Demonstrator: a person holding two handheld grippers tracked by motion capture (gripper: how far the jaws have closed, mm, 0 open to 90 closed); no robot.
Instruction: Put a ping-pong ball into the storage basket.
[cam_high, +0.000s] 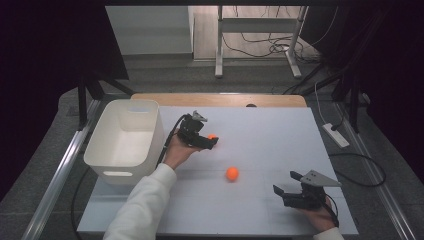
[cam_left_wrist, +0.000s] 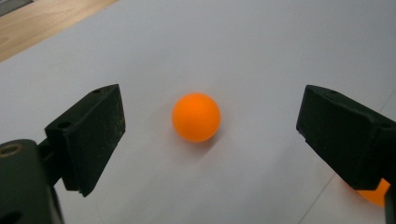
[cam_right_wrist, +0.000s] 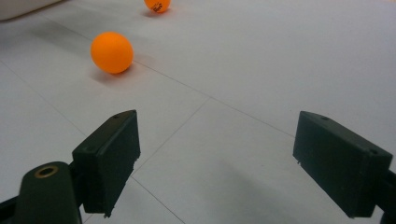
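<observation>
The left tool (cam_left_wrist: 205, 135), jaws apart, is lining up on the small orange plastic ball (cam_left_wrist: 196, 117); closing comes next, I'd judge.

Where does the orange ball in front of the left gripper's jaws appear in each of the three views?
High view: the near-gripper ball lies left of centre, at the left gripper tips.
Left gripper view: centre, between the open jaws.
Right gripper view: top edge, left of centre.
Shared landmark: the second orange ball.

Far ball (cam_right_wrist: 157, 5) cut by edge
</observation>
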